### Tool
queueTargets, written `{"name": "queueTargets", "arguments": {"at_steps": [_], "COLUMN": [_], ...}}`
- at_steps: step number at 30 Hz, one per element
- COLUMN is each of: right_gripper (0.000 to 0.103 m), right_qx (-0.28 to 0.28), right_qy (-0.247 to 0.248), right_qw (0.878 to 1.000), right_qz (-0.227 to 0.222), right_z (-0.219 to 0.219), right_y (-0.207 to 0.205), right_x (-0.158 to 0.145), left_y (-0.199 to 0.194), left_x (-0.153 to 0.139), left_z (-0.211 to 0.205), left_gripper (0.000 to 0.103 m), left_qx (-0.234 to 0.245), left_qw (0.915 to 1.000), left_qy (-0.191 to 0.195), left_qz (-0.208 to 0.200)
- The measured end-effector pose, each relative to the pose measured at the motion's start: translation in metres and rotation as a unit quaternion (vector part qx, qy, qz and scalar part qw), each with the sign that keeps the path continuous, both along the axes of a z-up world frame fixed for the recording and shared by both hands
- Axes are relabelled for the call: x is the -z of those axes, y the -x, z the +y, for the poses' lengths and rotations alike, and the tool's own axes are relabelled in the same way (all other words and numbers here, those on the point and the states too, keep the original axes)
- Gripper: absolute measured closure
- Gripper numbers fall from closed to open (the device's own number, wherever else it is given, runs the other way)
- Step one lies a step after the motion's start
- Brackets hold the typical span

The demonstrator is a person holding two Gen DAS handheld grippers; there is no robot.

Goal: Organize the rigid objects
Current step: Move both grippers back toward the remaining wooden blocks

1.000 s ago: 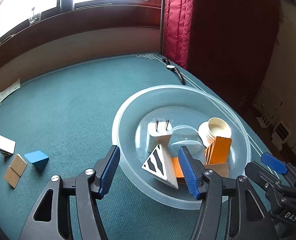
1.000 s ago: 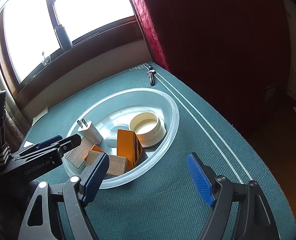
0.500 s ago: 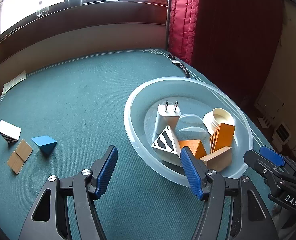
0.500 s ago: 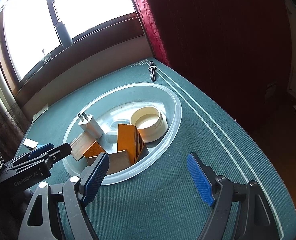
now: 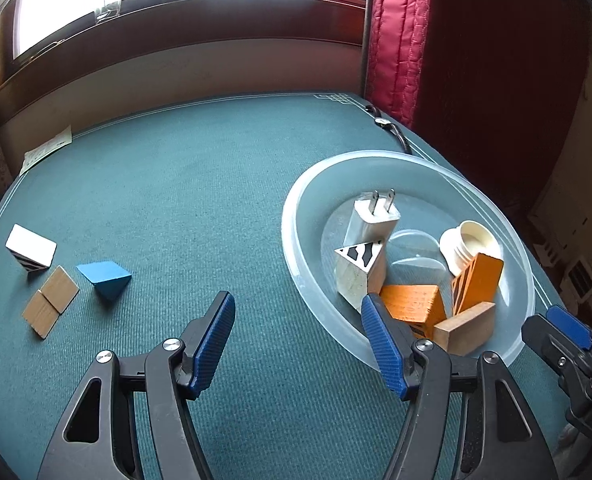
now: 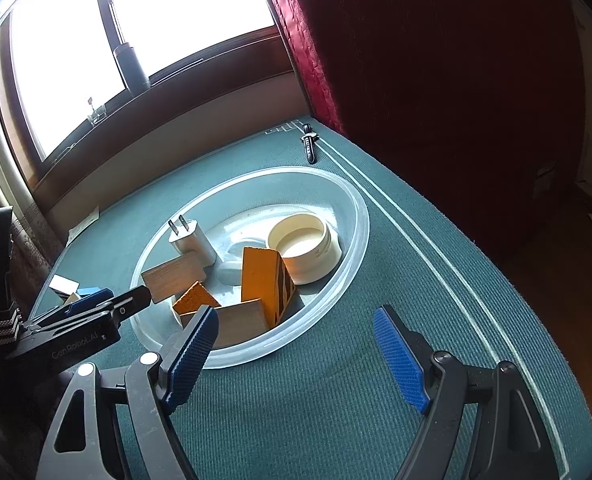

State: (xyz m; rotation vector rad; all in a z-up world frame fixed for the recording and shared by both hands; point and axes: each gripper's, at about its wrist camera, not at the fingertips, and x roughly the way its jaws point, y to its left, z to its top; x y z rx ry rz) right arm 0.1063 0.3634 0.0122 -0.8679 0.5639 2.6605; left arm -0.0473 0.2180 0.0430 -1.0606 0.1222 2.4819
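Note:
A clear plastic bowl [image 5: 296, 208] sits on the green cloth and holds a white charger [image 5: 370, 220], a zebra-patterned wedge [image 5: 356, 276], an orange wedge [image 5: 412, 306], an orange striped block [image 5: 480, 280], a plain wooden block [image 5: 466, 328] and a cream lid [image 5: 472, 244]. My left gripper [image 5: 298, 302] hovers open just outside the bowl's near-left rim, with nothing between its fingers. The right gripper [image 6: 296, 316] stands open over bare cloth in front of the bowl [image 6: 352, 208]. Left of the bowl lie a blue wedge [image 5: 104, 280], a white striped block [image 5: 30, 250] and two wooden tiles [image 5: 50, 306].
A wristwatch [image 5: 392, 128] lies at the far right corner of the cloth, and a slip of paper [image 5: 48, 150] at the far left. A red curtain [image 5: 396, 40] hangs behind, and the table edge drops off on the right. Bare green cloth [image 5: 184, 200] spreads between the loose blocks and the bowl.
My left gripper has drawn back out of the bowl toward the left, its jaws a little wider. The zebra wedge that lay between them now leans by the charger. The right gripper kept still.

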Motion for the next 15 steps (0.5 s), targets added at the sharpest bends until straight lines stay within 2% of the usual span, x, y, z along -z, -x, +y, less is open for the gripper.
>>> {"name": "queueTargets", "arguments": {"at_steps": [15], "right_gripper": [0.020], "right_qx": [-0.019], "right_qy": [-0.022], "right_qw": [1.000], "right_qz": [0.009], "right_z": [-0.024], "right_y": [0.000], "right_x": [-0.005], "left_y": [-0.003], "left_x": [-0.009], "left_z": [-0.038], "left_gripper": [0.033], "left_qx": [-0.038], "left_qw": [0.9991], "left_qy": [-0.018], "left_qz": [0.005]}}
